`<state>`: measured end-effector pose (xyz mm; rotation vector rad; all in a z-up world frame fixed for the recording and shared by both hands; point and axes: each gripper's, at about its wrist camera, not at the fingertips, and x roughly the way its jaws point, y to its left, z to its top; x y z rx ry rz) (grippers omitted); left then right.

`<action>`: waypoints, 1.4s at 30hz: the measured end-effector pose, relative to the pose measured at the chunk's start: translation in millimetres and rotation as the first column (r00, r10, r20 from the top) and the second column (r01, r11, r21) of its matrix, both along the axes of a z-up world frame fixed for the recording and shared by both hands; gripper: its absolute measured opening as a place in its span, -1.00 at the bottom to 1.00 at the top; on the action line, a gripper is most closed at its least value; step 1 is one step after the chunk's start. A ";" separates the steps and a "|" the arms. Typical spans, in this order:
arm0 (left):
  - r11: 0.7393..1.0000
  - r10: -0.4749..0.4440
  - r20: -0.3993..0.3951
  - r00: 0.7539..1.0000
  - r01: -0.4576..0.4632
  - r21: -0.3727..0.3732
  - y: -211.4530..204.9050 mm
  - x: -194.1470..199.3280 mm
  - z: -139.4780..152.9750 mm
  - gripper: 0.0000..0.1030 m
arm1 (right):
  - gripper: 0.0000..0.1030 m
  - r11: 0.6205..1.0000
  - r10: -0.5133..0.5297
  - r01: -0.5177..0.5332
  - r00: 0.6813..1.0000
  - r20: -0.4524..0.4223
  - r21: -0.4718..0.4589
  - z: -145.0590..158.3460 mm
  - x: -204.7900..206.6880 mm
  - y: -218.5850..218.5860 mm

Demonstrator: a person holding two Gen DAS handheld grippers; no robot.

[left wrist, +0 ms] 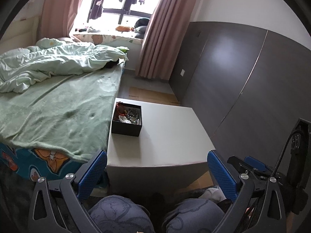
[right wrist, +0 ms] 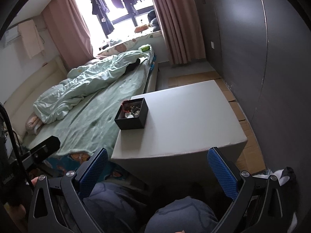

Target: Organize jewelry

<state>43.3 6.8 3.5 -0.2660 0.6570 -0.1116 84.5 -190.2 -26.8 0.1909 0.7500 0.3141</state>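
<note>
Left wrist view: left claw spread wide, holding nothing, hanging above knees, short of surface. Black box ahead of claw, slightly to left side, near bed edge of surface. Jewelry heaped together inside box: red cord, beads, white piece; not sorted as far as visible. No loose piece visible on surface outside box. Right wrist view: right claw also spread wide, holding nothing; box ahead, to left. Fits both stages: pieces gathered into box already, or pile waiting for sorting.
</note>
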 end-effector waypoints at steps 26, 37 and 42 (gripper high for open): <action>0.999 0.024 0.047 0.999 -0.026 0.040 8.0 -19.2 15.8 0.99 | 1.00 1.000 -0.013 0.013 0.999 0.048 0.005 14.2 -15.4 2.3; 0.997 0.015 0.036 0.999 -0.018 0.074 1.1 -19.9 13.8 0.99 | 1.00 1.000 -0.002 0.002 0.999 0.050 -0.006 14.6 -19.0 4.0; 0.997 0.013 0.039 0.999 -0.016 0.078 0.1 -20.6 14.3 0.99 | 1.00 1.000 -0.003 0.003 0.999 0.053 -0.005 15.6 -20.6 4.3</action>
